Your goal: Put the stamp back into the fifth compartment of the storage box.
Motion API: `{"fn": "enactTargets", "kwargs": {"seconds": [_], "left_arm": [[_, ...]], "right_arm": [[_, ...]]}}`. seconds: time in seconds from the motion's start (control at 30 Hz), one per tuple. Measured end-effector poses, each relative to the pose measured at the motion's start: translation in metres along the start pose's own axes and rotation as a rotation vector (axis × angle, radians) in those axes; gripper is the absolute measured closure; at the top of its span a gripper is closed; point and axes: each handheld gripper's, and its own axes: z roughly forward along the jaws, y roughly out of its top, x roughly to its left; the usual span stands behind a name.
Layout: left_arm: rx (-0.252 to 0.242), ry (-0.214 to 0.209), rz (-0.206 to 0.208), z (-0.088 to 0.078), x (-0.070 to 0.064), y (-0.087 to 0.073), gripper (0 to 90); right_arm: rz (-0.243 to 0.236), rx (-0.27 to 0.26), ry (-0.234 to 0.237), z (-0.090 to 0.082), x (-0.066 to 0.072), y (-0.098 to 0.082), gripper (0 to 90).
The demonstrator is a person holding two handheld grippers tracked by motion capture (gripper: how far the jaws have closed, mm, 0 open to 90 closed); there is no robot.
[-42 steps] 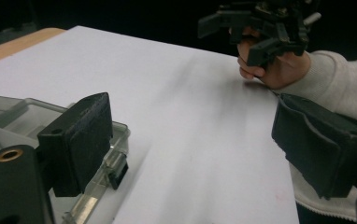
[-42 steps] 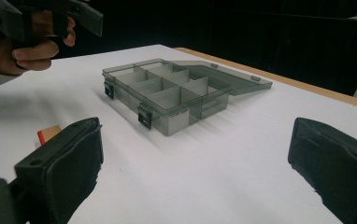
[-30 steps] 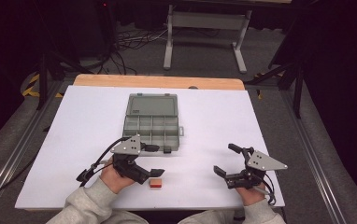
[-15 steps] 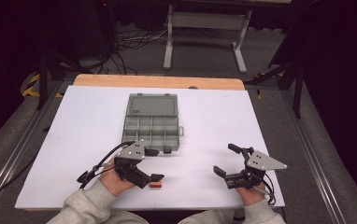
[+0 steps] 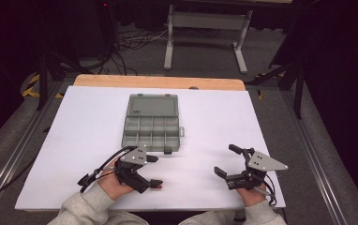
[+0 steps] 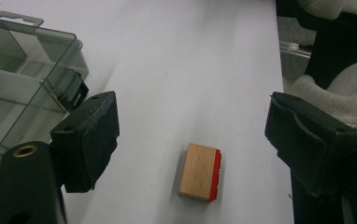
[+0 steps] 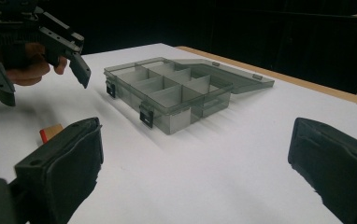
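A small wooden block with a red face (image 6: 200, 171) lies on the white table near the front edge. In the high view only its red edge (image 5: 159, 186) peeks out beside my left gripper (image 5: 152, 171). The left gripper (image 6: 190, 135) is open, its jaws standing on either side of the block without touching it. My right gripper (image 5: 225, 160) is open and holds nothing, hovering over bare table at the front right. In the right gripper view (image 7: 195, 158) the block (image 7: 50, 133) sits at the far left, below the left gripper (image 7: 46, 88).
An open grey compartment box (image 5: 151, 126) with several dividers and its lid folded back sits mid-table, just beyond the left gripper; its latch corner (image 6: 71, 88) is close to the left jaw. Dark floor, cables and a stand lie behind the table (image 5: 271, 126).
My left gripper has come back toward the person and lowered over the block, now covering most of it in the high view. The right gripper has stayed still.
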Motion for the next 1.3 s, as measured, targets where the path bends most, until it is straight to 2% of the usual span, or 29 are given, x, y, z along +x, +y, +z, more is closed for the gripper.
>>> {"fn": "enactTargets", "kwargs": {"seconds": [0.2, 0.3, 0.7, 0.9, 1.3], "left_arm": [[0.018, -0.022, -0.007, 0.003, 0.001, -0.002, 19.1], [0.042, -0.052, -0.013, 0.006, 0.001, -0.002, 19.8], [0.121, -0.094, -0.018, 0.013, 0.002, -0.005, 21.3], [0.142, -0.114, -0.022, 0.014, 0.003, -0.005, 24.2], [0.216, -0.102, -0.012, 0.018, 0.003, -0.006, 29.9]], "right_arm": [[0.0, -0.001, 0.0, 0.0, 0.0, 0.0, 4.2], [-0.002, -0.001, 0.001, 0.0, 0.0, 0.0, 4.1], [-0.003, 0.0, 0.002, 0.0, 0.0, 0.0, 4.2], [-0.003, -0.003, 0.003, 0.0, 0.0, 0.0, 4.2], [-0.005, -0.004, 0.006, 0.0, 0.0, 0.0, 4.3]]}}
